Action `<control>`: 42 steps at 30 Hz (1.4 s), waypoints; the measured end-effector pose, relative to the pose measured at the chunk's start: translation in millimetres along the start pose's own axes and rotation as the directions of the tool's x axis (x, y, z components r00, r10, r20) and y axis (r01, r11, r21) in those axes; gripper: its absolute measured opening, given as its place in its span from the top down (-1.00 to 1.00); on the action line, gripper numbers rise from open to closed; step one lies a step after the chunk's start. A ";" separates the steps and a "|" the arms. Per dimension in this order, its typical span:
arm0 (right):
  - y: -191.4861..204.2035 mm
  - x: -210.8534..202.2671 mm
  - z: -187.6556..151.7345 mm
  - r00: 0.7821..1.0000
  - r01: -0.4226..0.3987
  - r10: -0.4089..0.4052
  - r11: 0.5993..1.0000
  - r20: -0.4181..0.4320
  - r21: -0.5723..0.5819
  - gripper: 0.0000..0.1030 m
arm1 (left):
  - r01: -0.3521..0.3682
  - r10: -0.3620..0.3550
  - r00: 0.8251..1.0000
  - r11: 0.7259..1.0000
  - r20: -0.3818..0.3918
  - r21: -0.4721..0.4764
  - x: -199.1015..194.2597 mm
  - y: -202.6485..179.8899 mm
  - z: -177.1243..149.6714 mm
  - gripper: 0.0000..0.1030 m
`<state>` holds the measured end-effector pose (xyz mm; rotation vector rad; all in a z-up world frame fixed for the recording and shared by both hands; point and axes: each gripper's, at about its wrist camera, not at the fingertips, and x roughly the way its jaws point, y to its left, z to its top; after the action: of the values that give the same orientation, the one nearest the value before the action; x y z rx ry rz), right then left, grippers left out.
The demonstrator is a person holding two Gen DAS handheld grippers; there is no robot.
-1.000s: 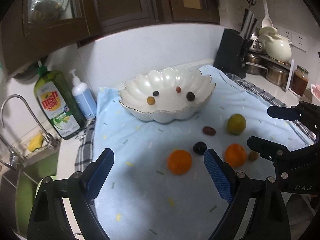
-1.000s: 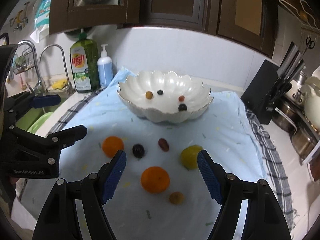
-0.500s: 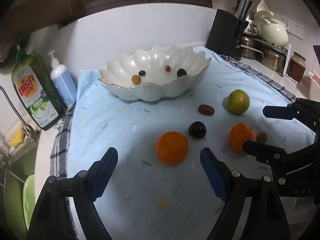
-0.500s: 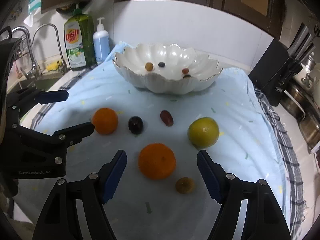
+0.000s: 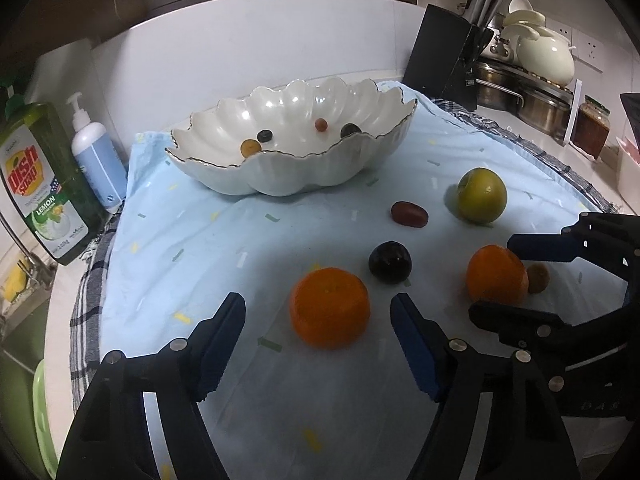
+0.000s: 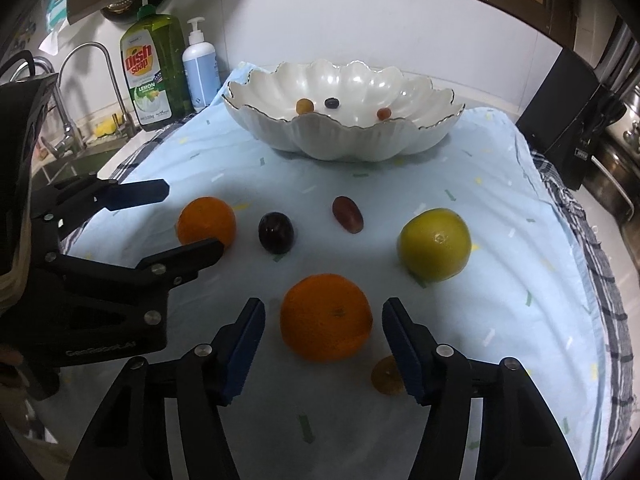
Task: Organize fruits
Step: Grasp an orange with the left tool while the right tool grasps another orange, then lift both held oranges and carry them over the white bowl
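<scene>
I hold both claws open, the left claw (image 5: pixel 318 330) straddling the left orange (image 5: pixel 329 312) and the right claw (image 6: pixel 323 334) straddling the right orange (image 6: pixel 326 316), each fruit dead ahead on the cloth, short of the bowl (image 6: pixel 344 140).

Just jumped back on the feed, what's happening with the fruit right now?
Both grippers are open, each lined up on its own orange on the blue cloth. The left gripper brackets the left orange; the right gripper brackets the right orange. Neither is gripped yet. A green citrus, dark plum and red grape remain outside the white bowl, which holds a few small fruits.
</scene>
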<state>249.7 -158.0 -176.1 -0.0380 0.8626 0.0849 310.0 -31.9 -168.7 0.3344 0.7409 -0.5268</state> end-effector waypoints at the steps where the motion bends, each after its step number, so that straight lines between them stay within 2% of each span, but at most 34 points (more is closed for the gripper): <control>1: -0.5 1.0 -0.2 1.000 -0.002 0.002 1.000 -0.003 0.002 -0.17 | 0.000 0.000 1.000 1.000 -0.001 -0.002 0.8 0.2 0.1 -0.38; 9: -2.4 5.8 0.7 1.000 -0.001 0.002 1.000 -0.014 0.014 0.06 | 0.032 -0.032 0.999 0.999 -0.026 -0.016 8.5 2.3 -1.7 0.01; 12: -4.0 5.9 0.7 1.000 -0.004 0.004 1.000 -0.015 0.020 0.06 | 0.044 -0.044 0.999 0.999 -0.030 -0.006 9.1 -0.7 -1.5 0.15; 25: -3.4 -0.7 0.7 1.000 -0.012 0.012 0.999 0.006 0.042 0.08 | 0.030 -0.030 1.000 0.999 -0.005 -0.021 -0.5 -1.4 0.7 0.21; 42: -6.3 -39.5 21.1 0.993 -0.019 0.014 0.999 0.121 0.043 0.08 | -0.005 0.013 0.997 0.994 0.073 -0.106 -49.0 7.1 17.4 0.21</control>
<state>240.7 -165.2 -132.3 0.0156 0.7439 0.0828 293.3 -17.8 -121.0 0.2185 0.6924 -0.4872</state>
